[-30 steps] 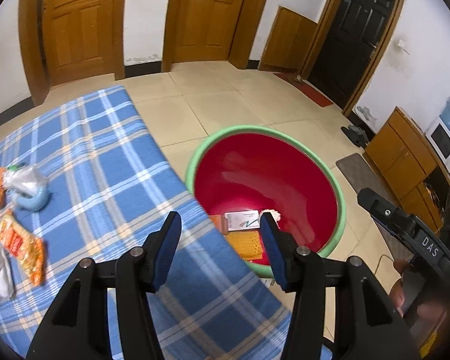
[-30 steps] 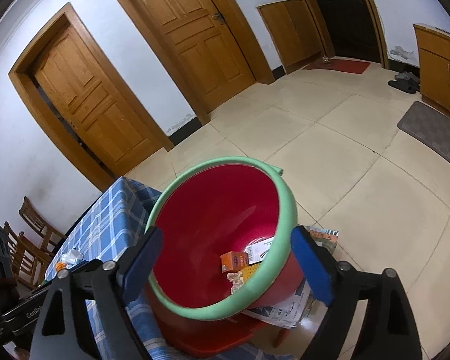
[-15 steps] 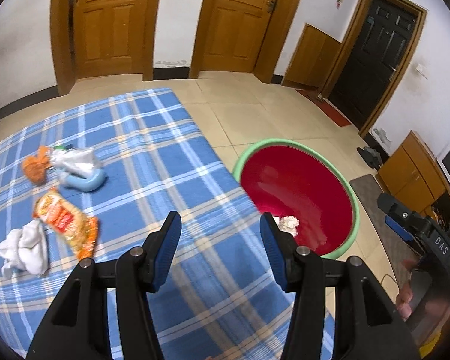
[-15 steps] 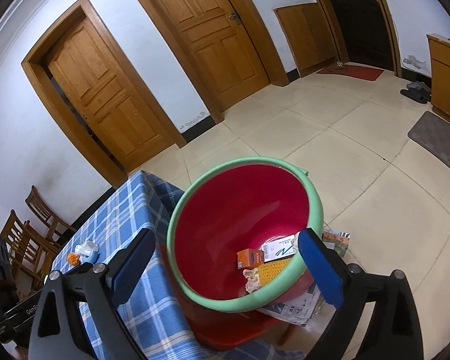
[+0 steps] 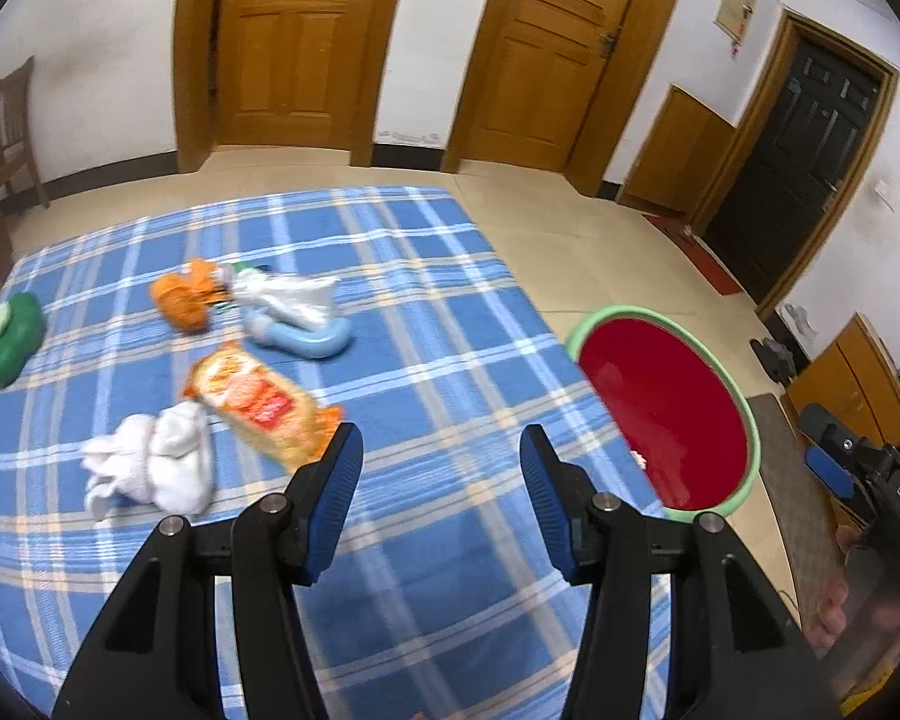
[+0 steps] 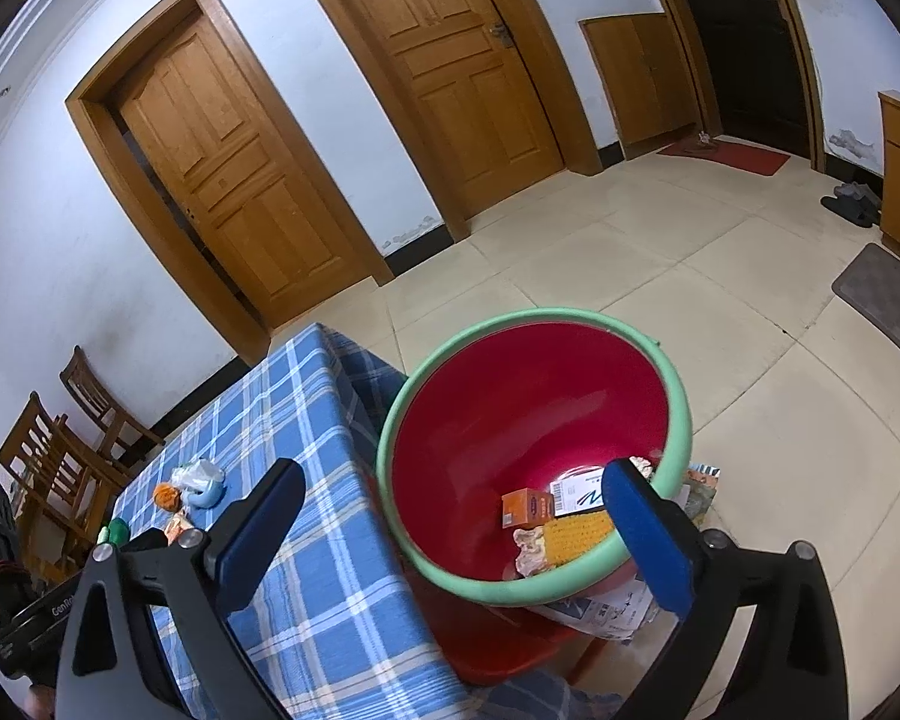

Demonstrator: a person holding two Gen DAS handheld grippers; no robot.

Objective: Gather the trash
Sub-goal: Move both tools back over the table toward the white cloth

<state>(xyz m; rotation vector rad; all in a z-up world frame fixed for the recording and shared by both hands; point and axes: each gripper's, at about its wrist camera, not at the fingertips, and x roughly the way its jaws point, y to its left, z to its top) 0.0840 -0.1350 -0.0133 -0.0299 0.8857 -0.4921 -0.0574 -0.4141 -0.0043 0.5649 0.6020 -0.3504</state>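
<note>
Six pieces of trash lie on the blue checked desk point(image 5: 450, 312): one orange snack packet point(image 5: 258, 405), one wad of white tissue point(image 5: 153, 462) just left of it, one orange crumpled wrapper point(image 5: 183, 300), one clear plastic bag point(image 5: 288, 300) touching one pale blue curved item point(image 5: 303, 339), and one green round-capped object point(image 5: 9, 339) near the far left edge. The red basin point(image 6: 528, 420) with a green rim stands off the desk's right side and holds four pieces (one small orange box point(image 6: 528, 507), one white printed box point(image 6: 579, 492), one yellow packet point(image 6: 576, 531), one crumpled scrap point(image 6: 528, 549)). The left gripper point(image 5: 441, 456) hovers over the cloth, jaws spread wide and empty, its left finger near the snack packet. The right gripper point(image 6: 450, 492) likewise gapes wide with nothing between its fingers, framing the basin. Three doors line the walls, two wooden and one black.
</note>
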